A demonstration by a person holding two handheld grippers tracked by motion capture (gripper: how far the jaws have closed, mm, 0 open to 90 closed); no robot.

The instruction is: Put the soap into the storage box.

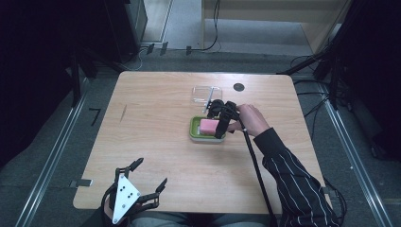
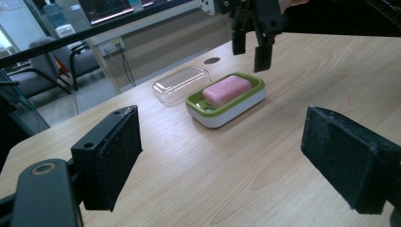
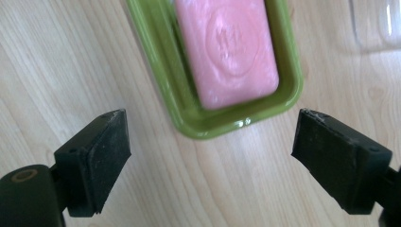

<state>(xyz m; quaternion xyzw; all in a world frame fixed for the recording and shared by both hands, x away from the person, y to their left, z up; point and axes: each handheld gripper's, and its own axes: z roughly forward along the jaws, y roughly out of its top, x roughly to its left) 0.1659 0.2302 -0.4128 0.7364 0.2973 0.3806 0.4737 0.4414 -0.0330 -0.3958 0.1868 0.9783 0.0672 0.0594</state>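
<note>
At the table's centre, the pink soap (image 1: 208, 126) lay in its green dish (image 1: 195, 130), long axis running three to nine o'clock. The right gripper (image 1: 221, 124), jaws spread and empty, hovered at its three-o'clock end, far nearer than the left gripper (image 1: 150, 175), also spread, at seven o'clock.

Soap (image 1: 208, 126): you see it lying in the dish (image 1: 194, 133), mid-table (image 1: 156, 142).
Lid (image 1: 202, 92): behind the dish, just apart.
Right gripper (image 1: 221, 124): over the dish's right end.
Left gripper (image 1: 150, 174): at your near edge, well left of the dish.
</note>
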